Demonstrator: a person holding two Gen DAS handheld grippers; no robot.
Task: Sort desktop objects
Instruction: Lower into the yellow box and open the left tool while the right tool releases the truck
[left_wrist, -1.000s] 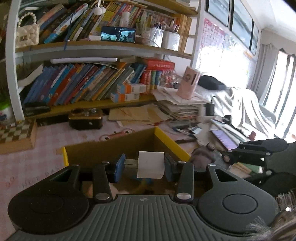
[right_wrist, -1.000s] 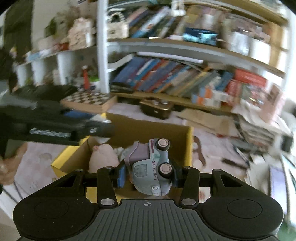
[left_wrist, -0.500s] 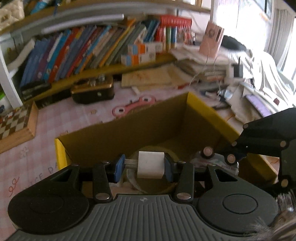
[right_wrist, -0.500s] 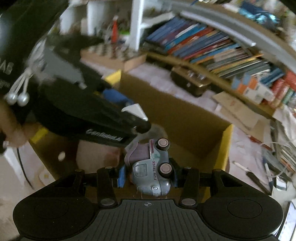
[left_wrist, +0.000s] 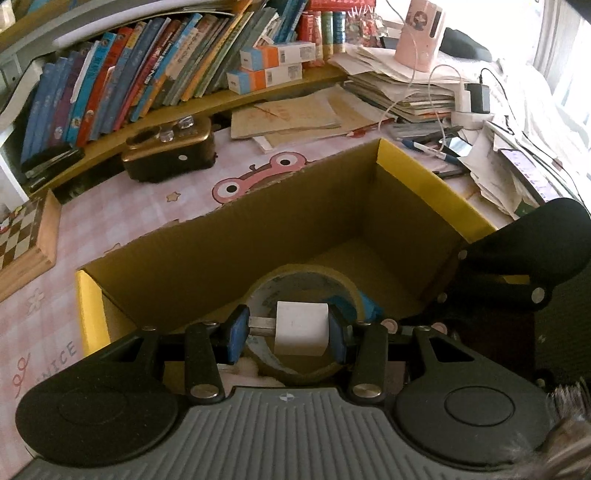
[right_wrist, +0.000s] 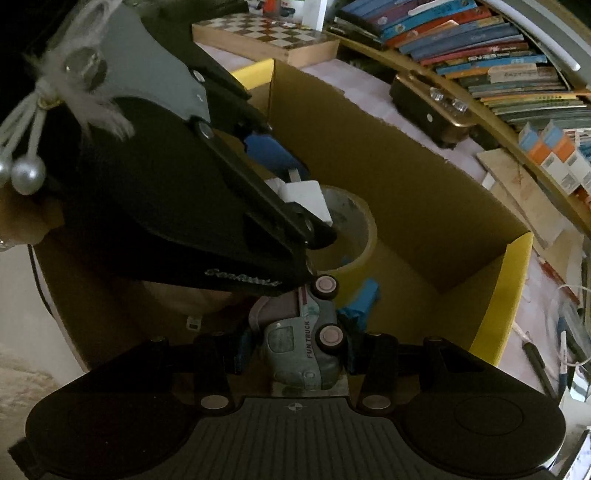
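My left gripper (left_wrist: 286, 330) is shut on a white plug adapter (left_wrist: 301, 328), its metal prongs against the left pad. It hangs inside an open cardboard box (left_wrist: 258, 236) with yellow flaps, right above a roll of tan tape (left_wrist: 347, 288) on the box floor. My right gripper (right_wrist: 295, 349) is shut on a pale blue toy truck (right_wrist: 299, 350) marked FUN TRUCK, also inside the box (right_wrist: 424, 192). In the right wrist view the left gripper (right_wrist: 295, 192) with the adapter (right_wrist: 304, 199) crosses from the upper left above the tape roll (right_wrist: 364, 225). A blue object (right_wrist: 364, 301) lies by the tape.
A gold-topped dark case (left_wrist: 170, 151), a wooden chessboard (left_wrist: 22, 236) and a shelf of books (left_wrist: 147, 70) lie beyond the box. Stacked papers, pens and cables (left_wrist: 424, 107) crowd the desk to the right. A pink patterned cloth (left_wrist: 110, 206) covers the desk.
Both grippers have tipped downward and sunk into the box with their objects still held. The left gripper has come close across the right gripper's view.
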